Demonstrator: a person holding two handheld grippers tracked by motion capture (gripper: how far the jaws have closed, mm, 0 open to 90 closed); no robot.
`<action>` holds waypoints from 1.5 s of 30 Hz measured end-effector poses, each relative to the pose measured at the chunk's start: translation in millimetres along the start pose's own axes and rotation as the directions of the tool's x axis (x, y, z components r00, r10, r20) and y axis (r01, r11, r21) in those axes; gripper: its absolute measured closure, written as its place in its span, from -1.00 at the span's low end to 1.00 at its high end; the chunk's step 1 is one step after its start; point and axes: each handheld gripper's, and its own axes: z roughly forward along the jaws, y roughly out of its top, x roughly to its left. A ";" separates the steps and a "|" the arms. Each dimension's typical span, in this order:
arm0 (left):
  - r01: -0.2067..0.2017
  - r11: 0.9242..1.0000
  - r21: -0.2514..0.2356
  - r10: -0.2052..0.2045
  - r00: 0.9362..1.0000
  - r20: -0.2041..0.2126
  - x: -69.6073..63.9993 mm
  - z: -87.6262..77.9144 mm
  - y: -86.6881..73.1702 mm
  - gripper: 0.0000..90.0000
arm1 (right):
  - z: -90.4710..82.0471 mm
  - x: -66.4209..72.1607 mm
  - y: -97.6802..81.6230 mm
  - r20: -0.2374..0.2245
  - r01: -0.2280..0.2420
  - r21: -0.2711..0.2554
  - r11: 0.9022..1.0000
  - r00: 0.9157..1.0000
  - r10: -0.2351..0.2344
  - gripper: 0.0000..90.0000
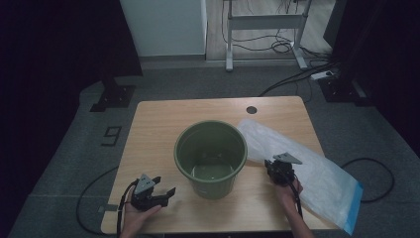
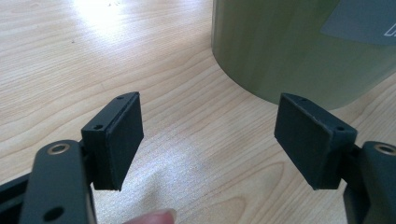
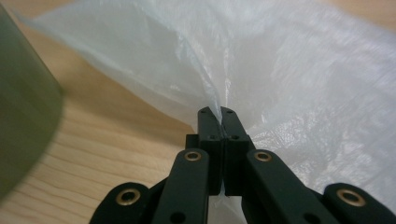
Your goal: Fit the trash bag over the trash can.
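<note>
- High view: the right gripper point(image 1: 275, 166) is seen just to the right of the green bucket point(image 1: 210, 157), pinched onto the near edge of the clear plastic bag point(image 1: 302, 168), which is spread flat on the wooden table point(image 1: 153, 129) and trails off to the gripper's right. The left gripper point(image 1: 167, 193) is parked at the bucket's other side, jaws apart, nothing in them.
- Left gripper view: both black pads point(image 2: 119, 137) are held wide over bare wood, with the bucket wall point(image 2: 289, 46) just ahead and to the right of them, not touching. Probably best kept right there so the bucket can be steadied or the bag's other lip caught once it's lifted.
- Right gripper view: the jaws are fully closed with a thin fold of the bag point(image 3: 280, 70) nipped between the tips; the bucket point(image 3: 23, 107) sits close on the gripper's left. Only a sliver of film looks caught, so a slow lift is advised, not a yank, or it could slip out or tear. Whether one layer or both were grabbed can't be told, and that matters if the mouth is meant to be opened over the rim.
</note>
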 end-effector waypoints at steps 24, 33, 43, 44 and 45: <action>0.029 0.999 -0.024 -0.029 0.999 -0.017 3.8 -5.3 -1.5 -0.48 | -117.5 -17.1 76.1 -0.078 -0.110 -0.407 0.907 0.993 0.085 0.98; 0.031 0.999 -0.026 -0.031 0.999 -0.016 4.2 -5.6 -1.6 -0.48 | -151.8 -9.1 102.8 -0.073 -0.067 -0.487 0.871 0.997 0.035 0.98; 0.030 0.999 -0.022 -0.031 0.999 -0.016 4.5 -4.6 -2.3 -0.48 | -173.0 -6.2 118.3 -0.086 -0.065 -0.538 0.840 0.996 0.022 0.98; 0.030 0.999 -0.021 -0.031 0.999 -0.015 4.3 -4.4 -2.4 -0.48 | -176.5 -5.7 121.1 -0.086 -0.066 -0.548 0.834 0.996 0.022 0.98; 0.029 0.999 -0.020 -0.030 0.999 -0.015 4.2 -4.3 -2.4 -0.48 | -176.5 -5.7 121.1 -0.086 -0.066 -0.548 0.834 0.996 0.022 0.98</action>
